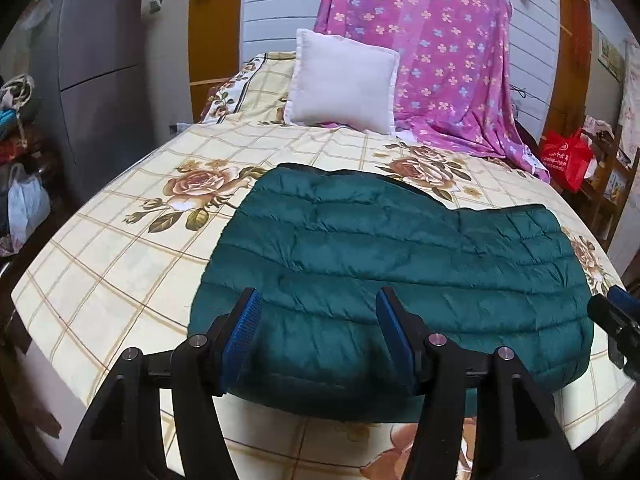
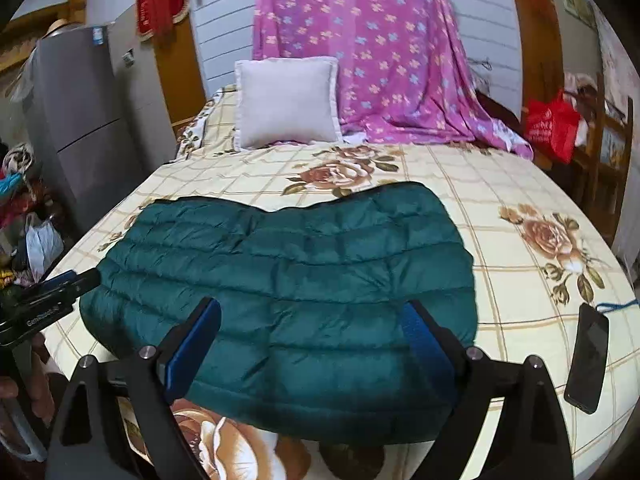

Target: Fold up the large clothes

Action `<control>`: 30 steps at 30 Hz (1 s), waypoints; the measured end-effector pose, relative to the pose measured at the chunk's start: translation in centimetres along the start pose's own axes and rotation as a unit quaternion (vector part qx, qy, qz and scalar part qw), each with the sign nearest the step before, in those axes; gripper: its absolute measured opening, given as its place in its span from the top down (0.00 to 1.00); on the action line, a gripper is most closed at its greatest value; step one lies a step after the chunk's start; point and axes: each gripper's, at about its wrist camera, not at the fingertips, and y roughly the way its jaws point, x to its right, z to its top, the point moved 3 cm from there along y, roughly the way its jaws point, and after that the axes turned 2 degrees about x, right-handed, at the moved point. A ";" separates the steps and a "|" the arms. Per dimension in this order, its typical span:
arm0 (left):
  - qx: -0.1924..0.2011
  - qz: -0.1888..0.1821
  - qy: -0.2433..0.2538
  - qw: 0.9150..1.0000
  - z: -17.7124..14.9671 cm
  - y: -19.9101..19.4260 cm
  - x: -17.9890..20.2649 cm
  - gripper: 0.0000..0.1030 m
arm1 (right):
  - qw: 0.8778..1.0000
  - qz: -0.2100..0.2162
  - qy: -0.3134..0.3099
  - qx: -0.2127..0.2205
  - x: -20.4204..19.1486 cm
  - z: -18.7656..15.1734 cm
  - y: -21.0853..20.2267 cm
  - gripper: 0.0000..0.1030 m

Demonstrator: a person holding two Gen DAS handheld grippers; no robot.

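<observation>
The green jacket (image 1: 384, 276) lies folded flat near the front edge of the bed (image 1: 120, 248). Left tongs (image 1: 318, 340) and right tongs (image 2: 312, 350) hover spread above it, holding nothing.

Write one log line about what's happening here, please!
left gripper: open, empty | right gripper: open, empty | green puffer jacket: folded, on bed

Bare bedsheet (image 2: 500, 184) is lying open around the folded green down jacket (image 2: 288, 280). A black phone (image 2: 587, 356) is sitting near the jacket's right side, while a white pillow (image 2: 286, 104) and pink blanket (image 2: 372, 52) are blocking the far end.
</observation>
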 end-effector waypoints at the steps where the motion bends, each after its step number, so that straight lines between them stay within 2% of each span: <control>1: 0.002 0.000 0.001 1.000 -0.1 -0.1 0.3 0.61 | 1.000 -0.005 -0.006 0.005 -0.3 -0.1 -0.1 0.09; 18: 0.017 0.019 0.018 1.000 -1.2 -0.7 1.9 0.61 | 0.998 -0.036 -0.036 0.029 -1.4 -1.4 -0.7 0.07; 30: 0.027 0.028 0.036 0.999 -1.6 -1.1 2.7 0.61 | 0.998 -0.036 -0.042 0.034 -1.4 -1.5 -0.8 0.05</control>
